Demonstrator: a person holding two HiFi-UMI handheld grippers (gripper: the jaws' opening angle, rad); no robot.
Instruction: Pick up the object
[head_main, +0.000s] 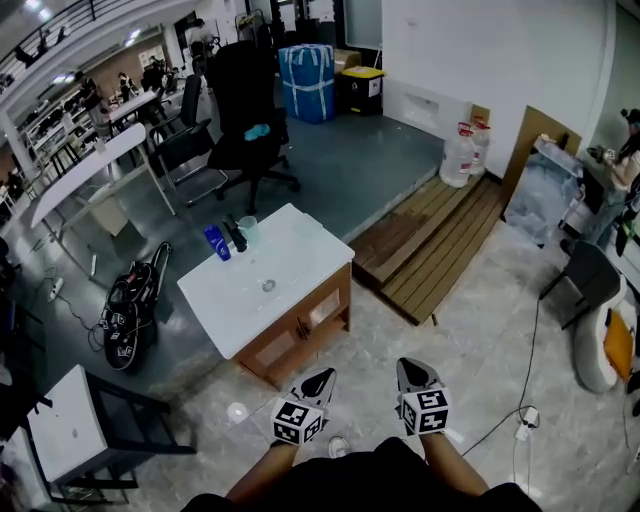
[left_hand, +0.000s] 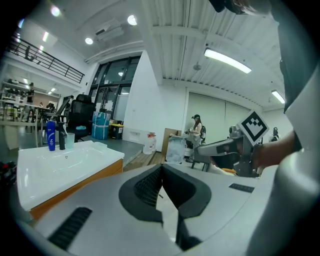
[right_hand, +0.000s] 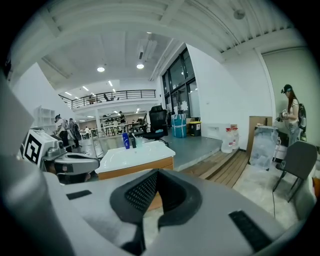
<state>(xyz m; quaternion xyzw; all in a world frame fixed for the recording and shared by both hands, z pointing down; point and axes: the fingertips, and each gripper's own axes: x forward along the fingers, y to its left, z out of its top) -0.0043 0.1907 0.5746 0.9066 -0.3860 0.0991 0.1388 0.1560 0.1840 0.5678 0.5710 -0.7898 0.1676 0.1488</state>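
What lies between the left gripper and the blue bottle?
From left gripper to bottle, the head view shows floor, the cabinet front, then bare sink top with its drain.

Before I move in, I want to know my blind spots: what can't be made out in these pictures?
Blue bottle, dark bottle and cup: too small in every view to read labels or contents.
Vanity cabinet interior: head view, doors shut.
Floor beneath left gripper and right gripper: gripper views, hidden by their own bodies.
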